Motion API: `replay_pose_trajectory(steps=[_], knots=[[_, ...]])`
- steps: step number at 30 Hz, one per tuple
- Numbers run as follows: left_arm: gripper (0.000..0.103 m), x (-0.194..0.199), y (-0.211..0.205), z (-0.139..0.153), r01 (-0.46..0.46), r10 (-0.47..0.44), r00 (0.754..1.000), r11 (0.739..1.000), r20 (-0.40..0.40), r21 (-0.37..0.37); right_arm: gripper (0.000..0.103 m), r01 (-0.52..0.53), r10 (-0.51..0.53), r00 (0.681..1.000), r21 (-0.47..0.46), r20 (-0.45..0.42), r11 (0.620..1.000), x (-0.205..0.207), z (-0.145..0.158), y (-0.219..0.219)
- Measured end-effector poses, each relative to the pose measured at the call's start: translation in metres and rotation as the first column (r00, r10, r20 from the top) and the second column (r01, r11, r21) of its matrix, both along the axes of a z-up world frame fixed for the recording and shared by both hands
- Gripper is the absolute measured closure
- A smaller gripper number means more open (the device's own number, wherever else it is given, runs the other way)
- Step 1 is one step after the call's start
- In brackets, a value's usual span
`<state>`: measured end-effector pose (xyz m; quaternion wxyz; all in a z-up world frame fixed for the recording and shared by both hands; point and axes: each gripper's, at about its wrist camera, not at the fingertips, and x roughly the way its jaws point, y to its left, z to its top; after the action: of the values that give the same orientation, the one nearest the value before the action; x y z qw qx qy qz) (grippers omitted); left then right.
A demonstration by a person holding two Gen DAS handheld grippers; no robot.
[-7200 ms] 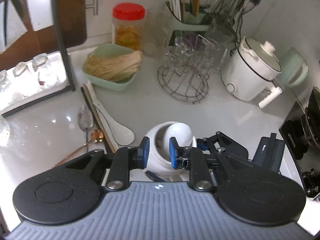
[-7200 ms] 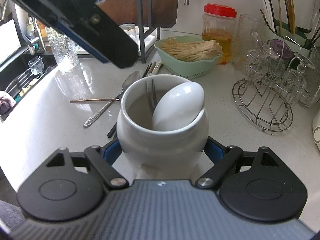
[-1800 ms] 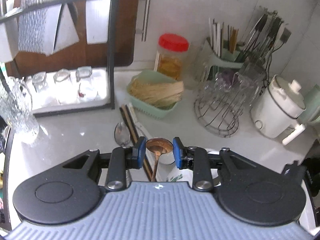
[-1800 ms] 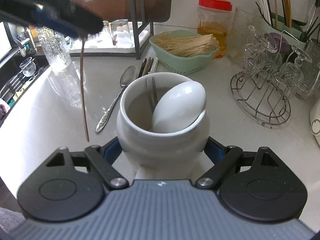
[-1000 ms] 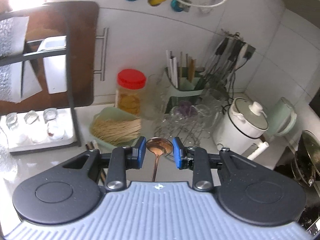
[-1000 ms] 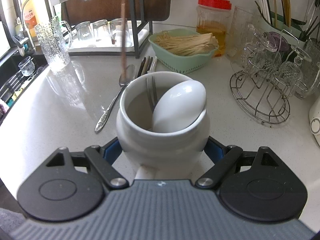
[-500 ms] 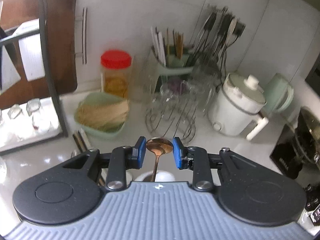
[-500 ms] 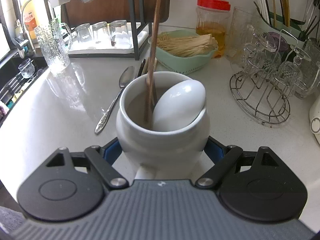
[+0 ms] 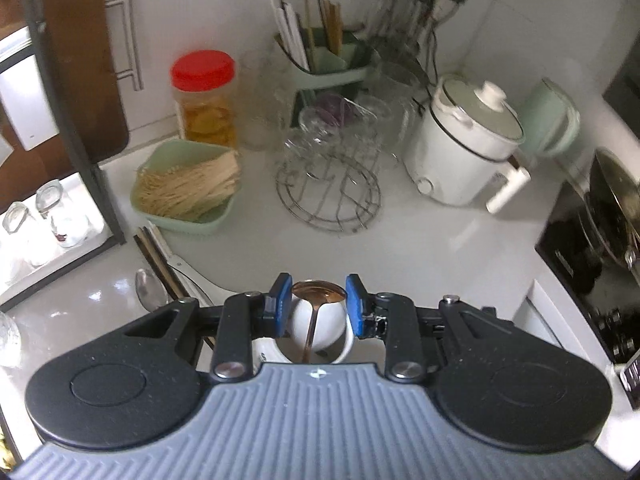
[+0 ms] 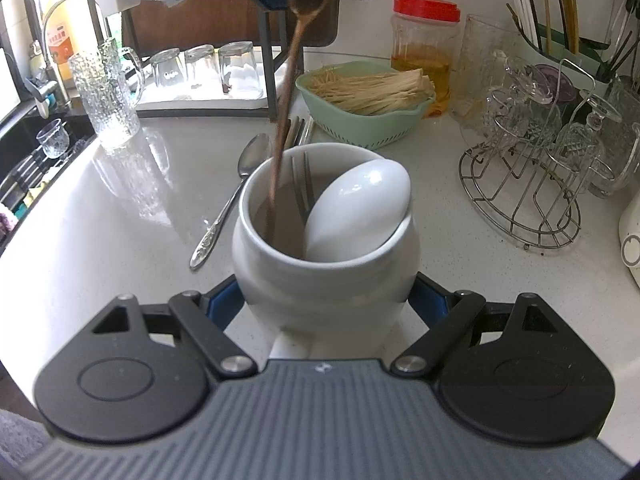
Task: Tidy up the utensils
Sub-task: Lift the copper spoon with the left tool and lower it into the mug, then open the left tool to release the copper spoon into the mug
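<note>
Red-lid jar, green noodle basket, wire glass rack, white cooker

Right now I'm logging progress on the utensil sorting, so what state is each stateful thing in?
White ceramic utensil crock: upright, clamped by right gripper.
Copper long-handled spoon: bowl pinched in left gripper, handle end inside crock.
White ceramic soup spoon: in crock, leaning on rim.
Steel fork: in crock.
Silver spoon: lying on counter.
Red-lidded plastic jar: closed.
</note>
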<state>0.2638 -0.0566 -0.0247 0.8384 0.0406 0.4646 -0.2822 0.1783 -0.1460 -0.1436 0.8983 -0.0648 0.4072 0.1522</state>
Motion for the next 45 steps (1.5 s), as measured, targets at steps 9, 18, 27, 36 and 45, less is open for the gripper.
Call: replay_pose_trajectory(steps=[9, 18, 27, 36, 45], knots=[[0.07, 0.016, -0.016, -0.016, 0.1, -0.091, 0.986, 0.993, -0.141, 0.061, 0.013, 0.002, -0.002, 1.0, 0.002, 0.009, 1.0, 0.002, -0.001, 0.001], [0.07, 0.028, -0.031, -0.033, 0.145, -0.119, 0.965, 0.985, -0.233, 0.098, 0.013, -0.004, 0.004, 1.0, 0.004, 0.02, 1.0, 0.003, -0.002, 0.001], [0.07, 0.036, -0.034, -0.045, 0.139, -0.1, 0.955, 0.983, -0.28, 0.121, 0.013, -0.008, 0.008, 1.0, 0.005, 0.022, 1.0, 0.002, -0.002, 0.001], [0.068, 0.037, -0.03, -0.042, 0.121, -0.089, 0.961, 0.987, -0.263, 0.109, 0.013, -0.008, 0.008, 1.0, 0.005, 0.023, 1.0, 0.002, -0.002, 0.002], [0.058, 0.037, -0.017, -0.026, 0.063, -0.05, 0.978, 0.996, -0.2, 0.062, 0.013, -0.006, 0.005, 1.0, 0.004, 0.024, 1.0, 0.002, -0.002, 0.001]])
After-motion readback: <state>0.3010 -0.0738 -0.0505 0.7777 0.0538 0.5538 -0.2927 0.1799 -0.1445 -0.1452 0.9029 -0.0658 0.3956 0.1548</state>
